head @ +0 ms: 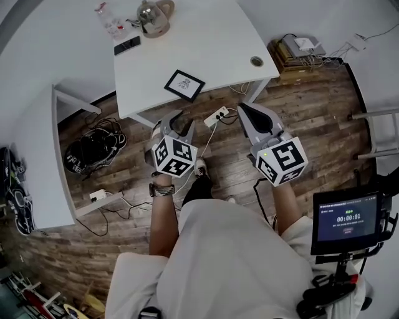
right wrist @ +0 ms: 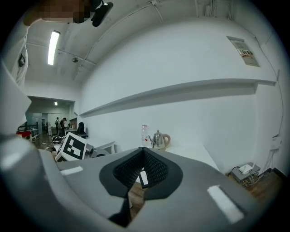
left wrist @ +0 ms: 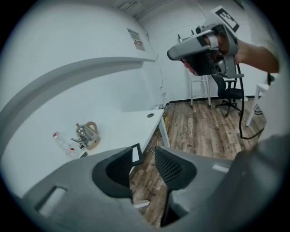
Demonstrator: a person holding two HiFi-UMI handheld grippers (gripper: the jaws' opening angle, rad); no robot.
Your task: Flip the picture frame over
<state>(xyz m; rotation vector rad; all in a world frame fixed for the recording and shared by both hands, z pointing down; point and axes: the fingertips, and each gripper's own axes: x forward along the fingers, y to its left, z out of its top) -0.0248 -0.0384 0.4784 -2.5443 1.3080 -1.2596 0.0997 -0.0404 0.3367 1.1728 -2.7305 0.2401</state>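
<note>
The frame [head: 184,85] lies flat on the white desk [head: 206,37], picture side up, close to the front edge and turned slightly askew to it. Nothing touches it. The left gripper [head: 181,120] hangs just off that front edge, over the wooden floor, with its jaws spread well apart and nothing between them; the frame shows beyond the gap in the left gripper view. The right gripper [head: 242,110] is off the same edge, nearer the desk's right corner, its jaw tips together and empty. Towards the far edge stand a kettle [head: 154,17] and a bottle [head: 107,19], with a phone [head: 127,45] just in front of them. A power strip [head: 216,115] lies on the floor between the grippers.
</note>
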